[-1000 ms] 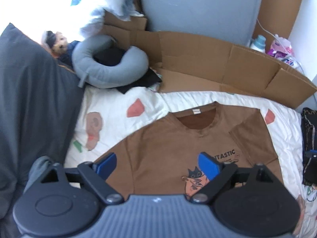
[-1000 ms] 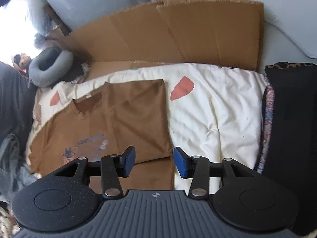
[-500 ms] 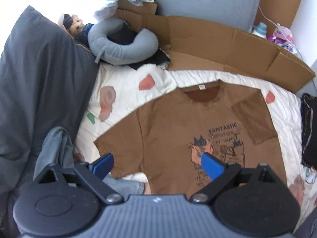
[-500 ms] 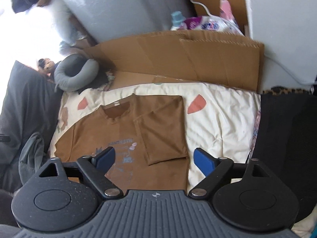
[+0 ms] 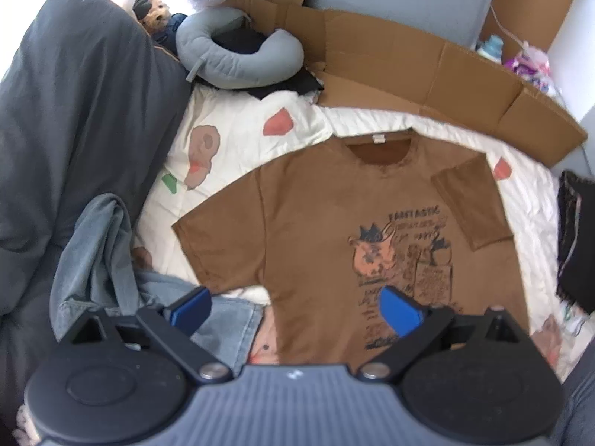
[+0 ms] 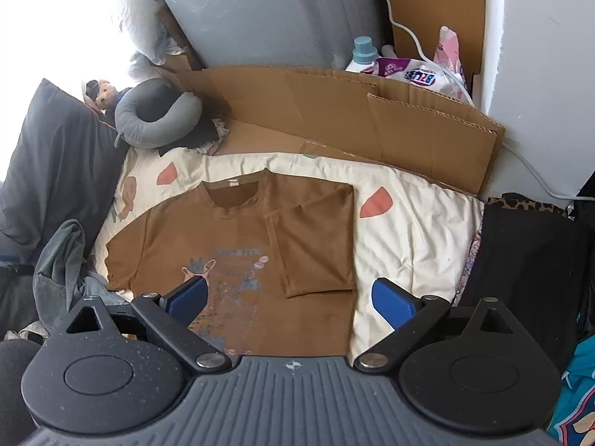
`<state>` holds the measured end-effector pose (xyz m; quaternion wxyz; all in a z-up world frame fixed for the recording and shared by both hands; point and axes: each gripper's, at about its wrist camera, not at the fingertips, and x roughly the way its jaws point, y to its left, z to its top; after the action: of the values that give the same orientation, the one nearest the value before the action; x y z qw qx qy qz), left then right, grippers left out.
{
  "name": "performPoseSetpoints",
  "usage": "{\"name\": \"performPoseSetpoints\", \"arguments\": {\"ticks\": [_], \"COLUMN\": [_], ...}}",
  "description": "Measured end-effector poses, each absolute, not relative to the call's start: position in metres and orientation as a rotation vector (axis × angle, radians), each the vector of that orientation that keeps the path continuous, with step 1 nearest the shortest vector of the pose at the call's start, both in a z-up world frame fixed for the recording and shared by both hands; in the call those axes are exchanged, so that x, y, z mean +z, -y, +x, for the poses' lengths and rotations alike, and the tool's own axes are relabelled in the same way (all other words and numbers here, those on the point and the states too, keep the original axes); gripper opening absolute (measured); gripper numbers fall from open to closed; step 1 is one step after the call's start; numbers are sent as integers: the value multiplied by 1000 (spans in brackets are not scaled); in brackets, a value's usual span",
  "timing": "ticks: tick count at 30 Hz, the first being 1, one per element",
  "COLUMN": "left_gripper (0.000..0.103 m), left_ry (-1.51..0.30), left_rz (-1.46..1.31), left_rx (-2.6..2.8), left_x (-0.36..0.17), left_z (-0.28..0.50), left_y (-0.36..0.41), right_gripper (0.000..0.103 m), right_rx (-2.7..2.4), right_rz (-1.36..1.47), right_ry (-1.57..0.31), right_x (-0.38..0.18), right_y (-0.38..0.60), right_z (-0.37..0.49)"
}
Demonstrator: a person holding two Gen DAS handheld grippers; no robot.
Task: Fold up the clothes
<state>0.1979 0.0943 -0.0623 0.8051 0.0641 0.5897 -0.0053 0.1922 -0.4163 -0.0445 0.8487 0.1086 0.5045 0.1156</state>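
Observation:
A brown T-shirt [image 5: 316, 223] with a printed cat graphic lies flat on the cream bedsheet [image 5: 238, 137], collar toward the far cardboard. Its right side and sleeve [image 6: 316, 245] are folded inward over the front; the left sleeve [image 5: 219, 238] is spread out. My left gripper [image 5: 293, 306] hovers open above the shirt's lower left part, holding nothing. In the right wrist view the same T-shirt [image 6: 238, 245] lies below my right gripper [image 6: 290, 299], which is open high over the lower hem and empty.
A denim garment [image 5: 111, 260] is bunched at the shirt's left. A dark grey pillow [image 5: 74, 111], a grey neck pillow [image 5: 238, 59] and a small plush toy [image 5: 156, 15] sit left and far left. Cardboard sheets [image 6: 353, 111] line the far edge. Dark folded clothes [image 6: 520, 267] lie right.
Both grippers have pulled back and up from the shirt, so more of the bed shows. The right gripper, narrow a second ago, has opened wide. The right sleeve stays folded.

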Motion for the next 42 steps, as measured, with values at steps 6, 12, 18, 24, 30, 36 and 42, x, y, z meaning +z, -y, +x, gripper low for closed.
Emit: {"name": "performPoseSetpoints", "arguments": {"ticks": [6, 12, 18, 24, 30, 36, 42], "left_gripper": [99, 100, 100, 100, 100, 100, 100], "left_ry": [-1275, -1287, -1293, -1272, -1255, -1259, -1262], "left_rz": [122, 96, 80, 61, 54, 41, 47], "left_rx": [-4, 15, 27, 33, 38, 68, 69], "left_x": [-70, -84, -93, -95, -100, -109, -117], "left_z": [185, 173, 161, 157, 151, 150, 149], "left_y": [-107, -124, -137, -147, -157, -170, -180], "right_gripper": [98, 98, 98, 98, 98, 98, 98], "right_rx": [263, 279, 297, 346, 398, 416, 391], "right_rz": [215, 198, 163, 122, 100, 66, 88], "right_ry": [-1073, -1059, -1068, -1071, -1070, -1065, -1074], "right_x": [-27, -8, 0, 9, 21, 31, 20], "right_y": [391, 361, 326, 284, 237, 195, 170], "right_z": [198, 205, 214, 221, 230, 239, 251]}}
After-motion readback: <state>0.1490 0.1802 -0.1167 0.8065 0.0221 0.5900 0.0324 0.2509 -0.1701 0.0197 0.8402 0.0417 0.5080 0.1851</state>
